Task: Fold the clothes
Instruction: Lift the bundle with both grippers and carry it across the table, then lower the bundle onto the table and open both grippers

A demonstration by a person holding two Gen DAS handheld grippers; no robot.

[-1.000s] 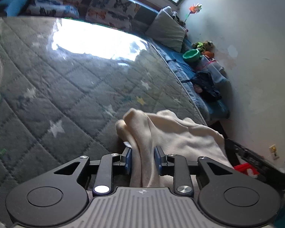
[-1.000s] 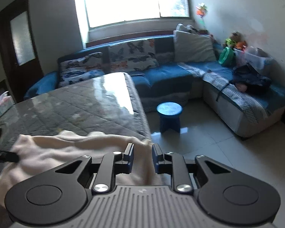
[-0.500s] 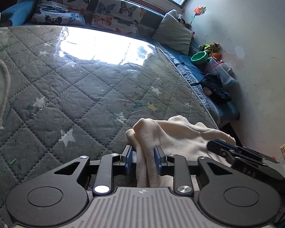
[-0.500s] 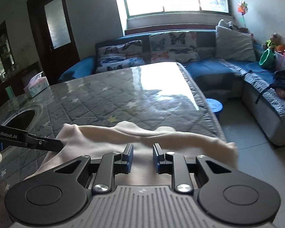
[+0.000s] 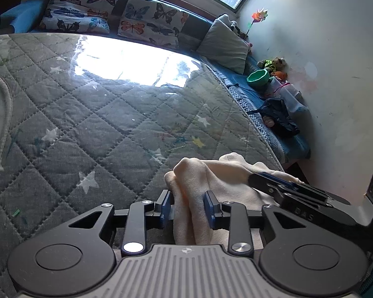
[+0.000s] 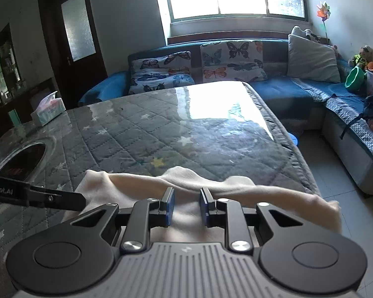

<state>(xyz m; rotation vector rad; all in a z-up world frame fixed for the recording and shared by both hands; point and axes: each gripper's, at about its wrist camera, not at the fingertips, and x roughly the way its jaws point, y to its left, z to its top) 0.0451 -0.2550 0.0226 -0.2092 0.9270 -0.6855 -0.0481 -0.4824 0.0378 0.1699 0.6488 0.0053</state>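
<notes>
Grey quilted, star-printed table cover [image 5: 107, 114] under a glossy clear sheet forms the work surface. Left gripper [image 5: 188, 207]: blue-padded fingers clamped on a bunched fold of the cream fleece garment [image 5: 221, 181], which passes between them and rises just ahead. Right gripper [image 6: 185, 207]: fingers narrowly parted, the soft cloth lying between and beneath them; whether they pinch it cannot be told. Garment spreads along the near table edge, one corner overhanging to the right. Beyond the cover: butterfly-print cushions [image 6: 230, 60] on a blue sofa [image 6: 286, 92].
</notes>
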